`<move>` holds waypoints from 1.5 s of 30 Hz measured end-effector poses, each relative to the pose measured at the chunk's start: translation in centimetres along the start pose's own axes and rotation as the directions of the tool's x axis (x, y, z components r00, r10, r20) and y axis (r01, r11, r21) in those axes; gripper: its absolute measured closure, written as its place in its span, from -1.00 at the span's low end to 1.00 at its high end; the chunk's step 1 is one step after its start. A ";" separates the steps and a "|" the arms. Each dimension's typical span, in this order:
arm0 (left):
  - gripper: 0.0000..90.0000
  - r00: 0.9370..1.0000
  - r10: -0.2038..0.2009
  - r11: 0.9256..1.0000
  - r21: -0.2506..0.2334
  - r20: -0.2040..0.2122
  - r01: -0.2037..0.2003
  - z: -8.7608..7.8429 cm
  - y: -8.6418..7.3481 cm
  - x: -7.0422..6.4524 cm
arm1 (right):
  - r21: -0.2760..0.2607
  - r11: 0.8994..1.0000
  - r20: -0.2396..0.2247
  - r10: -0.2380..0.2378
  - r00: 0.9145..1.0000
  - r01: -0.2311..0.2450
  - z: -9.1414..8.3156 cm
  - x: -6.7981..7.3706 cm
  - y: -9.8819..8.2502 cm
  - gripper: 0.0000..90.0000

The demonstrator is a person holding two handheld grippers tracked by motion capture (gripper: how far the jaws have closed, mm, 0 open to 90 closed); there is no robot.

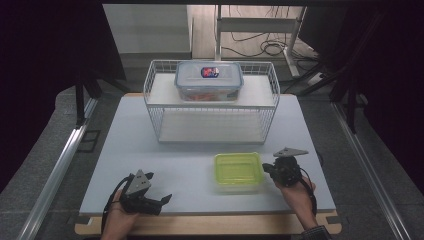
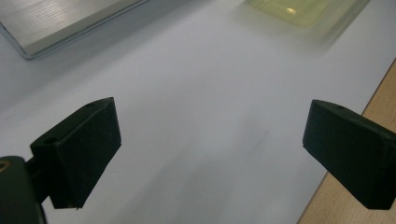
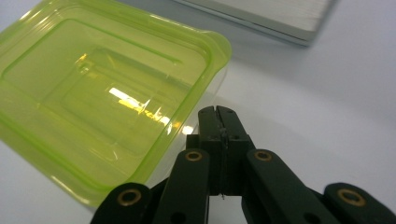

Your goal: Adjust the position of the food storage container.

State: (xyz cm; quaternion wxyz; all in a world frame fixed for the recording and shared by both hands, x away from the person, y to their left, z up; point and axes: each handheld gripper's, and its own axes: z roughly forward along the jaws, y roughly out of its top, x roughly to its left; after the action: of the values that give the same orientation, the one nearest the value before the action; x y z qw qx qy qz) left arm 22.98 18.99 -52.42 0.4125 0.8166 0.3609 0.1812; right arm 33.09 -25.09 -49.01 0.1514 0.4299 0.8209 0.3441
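Observation:
A yellow-green plastic container (image 1: 238, 171) with its lid on rests on the white table (image 1: 165, 165), front of centre. My right gripper (image 1: 267, 168) is shut with nothing between its jaws, its tips right against the container's right side (image 3: 112, 88). In the right gripper view the closed jaws (image 3: 218, 113) meet just beside the container's rim. My left gripper (image 1: 162, 200) rests open near the table's front left edge, pointing right. Its two black pads (image 2: 79, 149) stand wide apart over bare table, and the container (image 2: 299, 9) lies blurred far ahead.
A white wire rack (image 1: 212, 102) stands at the back middle of the table, with a clear lidded box (image 1: 208, 80) holding orange contents on its upper shelf. The wooden table edge (image 1: 210, 225) runs along the front. Cables lie on the floor behind.

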 end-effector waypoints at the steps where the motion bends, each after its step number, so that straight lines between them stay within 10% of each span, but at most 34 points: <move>1: -0.90 1.000 0.000 1.000 0.000 0.001 0.000 0.0 0.0 0.0 | 0.002 1.000 -0.008 -0.003 1.000 0.003 0.1 0.4 0.1 0.98; 25: -0.90 1.000 0.005 1.000 0.013 0.006 -0.005 0.1 0.0 -0.1 | -0.026 0.995 -0.092 -0.097 0.991 0.095 1.7 5.0 1.0 0.96; 45: -0.90 1.000 -0.013 0.999 0.037 0.015 0.012 0.1 -0.1 0.1 | -0.120 0.986 -0.068 -0.124 0.990 0.116 -1.4 3.9 0.2 0.12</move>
State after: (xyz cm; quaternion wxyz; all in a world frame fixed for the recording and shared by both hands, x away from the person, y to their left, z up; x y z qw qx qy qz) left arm 23.04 19.06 -52.58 0.4013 0.8230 0.3662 0.1660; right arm 30.18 -22.47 -47.68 0.1654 0.3567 0.8291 0.3975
